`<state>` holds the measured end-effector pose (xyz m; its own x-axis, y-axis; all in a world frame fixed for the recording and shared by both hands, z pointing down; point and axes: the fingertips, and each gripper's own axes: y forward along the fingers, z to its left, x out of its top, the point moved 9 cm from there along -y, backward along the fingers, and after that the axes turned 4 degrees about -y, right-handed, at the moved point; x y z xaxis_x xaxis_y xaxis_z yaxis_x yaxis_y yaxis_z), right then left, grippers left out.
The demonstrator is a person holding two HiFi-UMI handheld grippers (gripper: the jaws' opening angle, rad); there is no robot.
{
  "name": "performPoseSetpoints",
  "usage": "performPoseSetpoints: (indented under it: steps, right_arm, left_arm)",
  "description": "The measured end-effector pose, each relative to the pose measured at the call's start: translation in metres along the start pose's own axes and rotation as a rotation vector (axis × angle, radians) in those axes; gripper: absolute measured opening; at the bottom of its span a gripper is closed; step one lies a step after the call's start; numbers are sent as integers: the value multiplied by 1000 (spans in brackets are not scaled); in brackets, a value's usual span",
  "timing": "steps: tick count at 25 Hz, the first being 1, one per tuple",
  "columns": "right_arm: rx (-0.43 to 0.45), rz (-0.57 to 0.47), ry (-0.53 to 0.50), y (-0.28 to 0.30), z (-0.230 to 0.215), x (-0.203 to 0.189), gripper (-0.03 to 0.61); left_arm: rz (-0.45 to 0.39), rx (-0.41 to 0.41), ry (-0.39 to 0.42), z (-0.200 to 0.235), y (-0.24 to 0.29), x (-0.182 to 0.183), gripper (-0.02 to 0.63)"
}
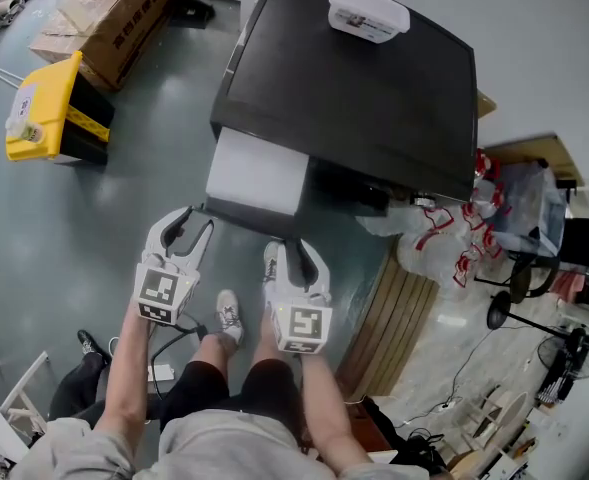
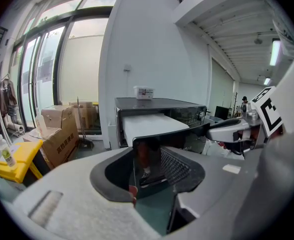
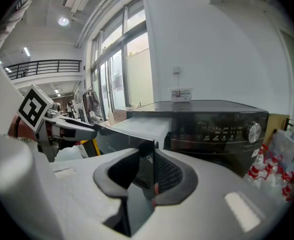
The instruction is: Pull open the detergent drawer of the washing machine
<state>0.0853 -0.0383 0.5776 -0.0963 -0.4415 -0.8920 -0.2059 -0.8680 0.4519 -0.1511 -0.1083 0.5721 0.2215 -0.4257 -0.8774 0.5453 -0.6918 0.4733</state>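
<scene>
- Since the detergent drawer (image 1: 257,173) is seen drawn well out of the washing machine (image 1: 374,98), left of centre in the head view, little travel is judged to be left. Any further pull should be made slowly and stopped at the first resistance.
- Its dark front panel (image 1: 252,215) is straddled at both ends. One end stands in the gap of the left tongs (image 1: 187,226), the other in that of the right tongs (image 1: 292,258).
- Both tongs are held moderately wide and no firm pinch can be made out, so the jaws should be closed on the panel before more force is applied.
- The pull should be kept straight, level and equal at both ends, lest the drawer be skewed in its slot.
- The person's shoe (image 1: 229,318), at lower centre, should be kept clear of the panel.
</scene>
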Motion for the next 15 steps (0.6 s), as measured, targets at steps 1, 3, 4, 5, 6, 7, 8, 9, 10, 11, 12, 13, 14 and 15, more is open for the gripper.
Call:
performPoseSetpoints:
  steps: [1, 3, 4, 5, 6, 7, 8, 9, 10, 11, 12, 13, 14, 15]
  right_arm:
    - [-1, -1, 1, -2, 1, -1, 98]
    - [-10, 4, 6, -8, 4, -4, 98]
    - [-15, 6, 7, -12, 6, -6, 98]
    - [-18, 4, 7, -15, 9, -7, 98]
    - [-20, 0, 6, -18, 12, -8, 98]
    - [-20, -2, 5, -21, 14, -9, 98]
    - [-21, -1, 4, -25, 16, -11, 98]
    - [-21, 3, 6, -28, 19, -13, 98]
    - [-23, 8, 10, -32, 21, -15, 98]
    - [-24, 9, 13, -36, 25, -18, 98]
    - [-26, 8, 16, -40, 28, -19, 98]
    - [-29, 8, 19, -44, 32, -22, 98]
    - [-32, 10, 21, -47, 35, -25, 98]
    - [-35, 12, 22, -50, 37, -28, 98]
  left_arm:
    - [-1, -2, 1, -1, -2, -2, 176]
    - [-3, -7, 4, -3, -7, -4, 175]
    - [-4, -10, 6, -4, -11, -5, 175]
    - [-5, -13, 7, -5, -14, -7, 175]
    - [-4, -16, 8, -6, -18, -9, 175]
    - [-3, -18, 7, -7, -21, -11, 175]
    - [-2, -20, 6, -8, -25, -13, 175]
    - [0, -21, 5, -9, -28, -16, 175]
    - [3, -22, 2, -10, -31, -17, 175]
    - [6, -23, -2, -12, -35, -18, 175]
    - [8, -23, -7, -13, -39, -19, 175]
    - [8, -24, -10, -14, -43, -20, 175]
    - [8, -25, -12, -14, -47, -22, 175]
    - [8, -26, -13, -15, -50, -25, 175]
